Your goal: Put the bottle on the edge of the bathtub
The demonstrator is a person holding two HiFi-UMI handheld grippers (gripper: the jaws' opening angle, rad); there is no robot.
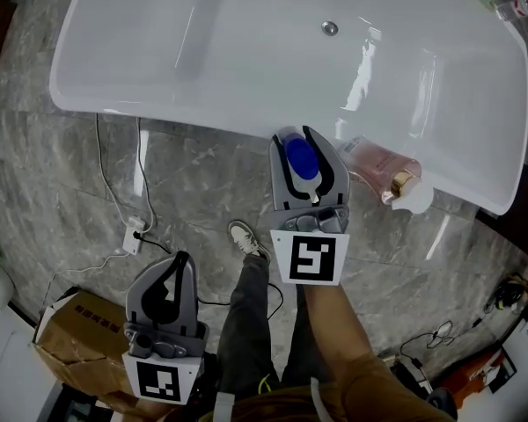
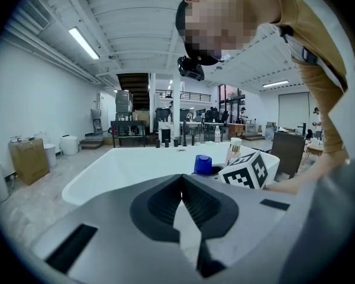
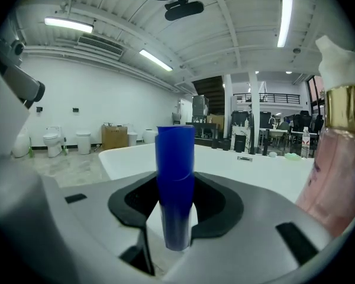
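A bottle with a blue cap (image 1: 300,158) stands upright between the jaws of my right gripper (image 1: 301,136), which is shut on it just in front of the near rim of the white bathtub (image 1: 202,117). In the right gripper view the blue bottle (image 3: 176,182) fills the gap of the right gripper (image 3: 177,179), with the bathtub (image 3: 248,170) behind it. My left gripper (image 1: 179,260) hangs lower at the left over the floor, shut and holding nothing. The left gripper (image 2: 181,180) faces the bathtub (image 2: 106,176) in its own view.
A pink bottle with a gold collar (image 1: 383,165) lies on the tub's rim just right of my right gripper, and rises close at the right as the pink bottle (image 3: 337,158). A cardboard box (image 1: 79,332), cables with a white plug (image 1: 132,236) and the person's shoe (image 1: 246,238) are on the marble floor.
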